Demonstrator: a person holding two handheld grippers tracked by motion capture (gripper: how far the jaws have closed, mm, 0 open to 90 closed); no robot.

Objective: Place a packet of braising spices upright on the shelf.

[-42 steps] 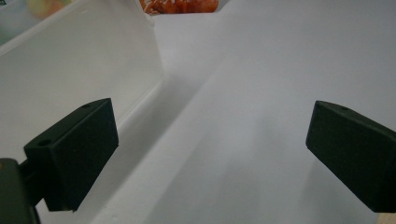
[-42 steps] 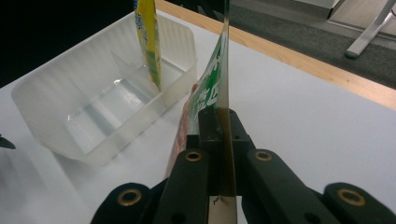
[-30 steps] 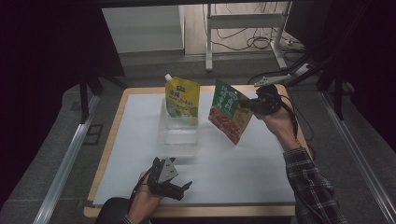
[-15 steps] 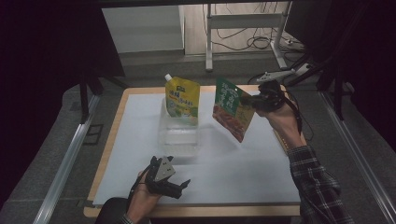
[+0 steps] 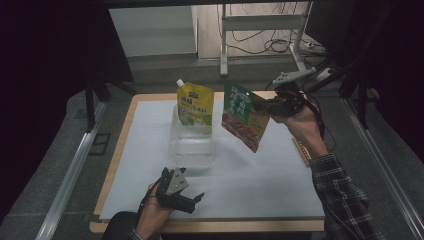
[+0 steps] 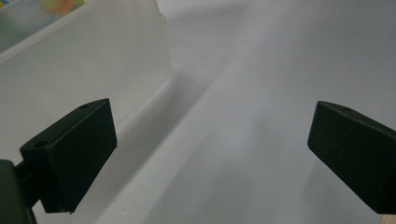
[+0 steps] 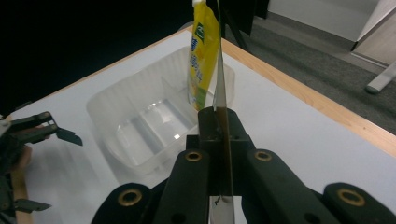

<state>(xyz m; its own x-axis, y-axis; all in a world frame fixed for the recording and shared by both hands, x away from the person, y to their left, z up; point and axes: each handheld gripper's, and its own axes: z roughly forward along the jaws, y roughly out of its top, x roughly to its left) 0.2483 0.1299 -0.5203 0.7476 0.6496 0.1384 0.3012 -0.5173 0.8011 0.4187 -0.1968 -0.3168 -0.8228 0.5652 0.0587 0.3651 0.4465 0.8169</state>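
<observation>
White table carried a clear bin; the right gripper pinched the green pouch edge-on, bin beyond its jaws, while the left gripper stood wide apart.

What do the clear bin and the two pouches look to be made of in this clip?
The clear bin looks like thin translucent plastic: the table shows through its walls, and glare sits on its floor. The yellow pouch standing in it seems to be glossy printed film with a white spout. The green pouch, clamped in the right gripper, is likely flexible laminated film; edge-on it appears very thin.
</observation>
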